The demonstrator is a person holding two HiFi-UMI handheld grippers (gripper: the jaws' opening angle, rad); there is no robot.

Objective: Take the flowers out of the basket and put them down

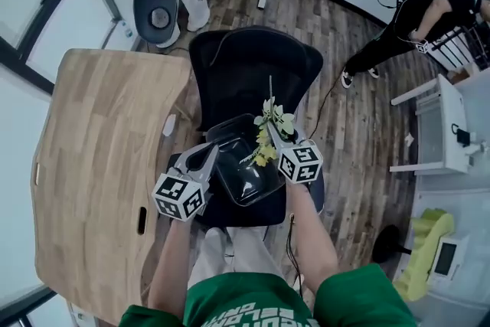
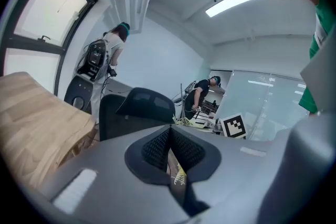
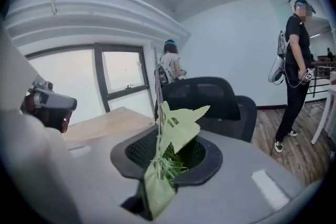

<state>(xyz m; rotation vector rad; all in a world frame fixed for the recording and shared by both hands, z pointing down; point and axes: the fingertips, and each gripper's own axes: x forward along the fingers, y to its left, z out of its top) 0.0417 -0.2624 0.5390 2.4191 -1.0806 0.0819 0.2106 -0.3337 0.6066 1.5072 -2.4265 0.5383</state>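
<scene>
Left of left gripper [image 1: 212, 152]: light wooden tabletop [image 1: 99, 157], just beside, blocks. Between claws: dark glossy plastic basket [image 1: 246, 178], fills gap. Ahead: black office chair back [image 1: 253, 65], near the pale yellow-green flowers [image 1: 267, 117] in right gripper [image 1: 276, 135]. Right of it: open plank floor [image 1: 360, 126].

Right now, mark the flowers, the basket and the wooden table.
flowers [image 3: 181, 131]: right gripper view, on the pale green leaf.
basket [image 1: 245, 180]: head view, on its dark bare inside.
wooden table [image 1: 99, 149]: head view, on the bare middle of its top.

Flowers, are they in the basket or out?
Out. The right gripper is shut on the flowers, holding them up before the office chair's backrest, no basket around them.
</scene>
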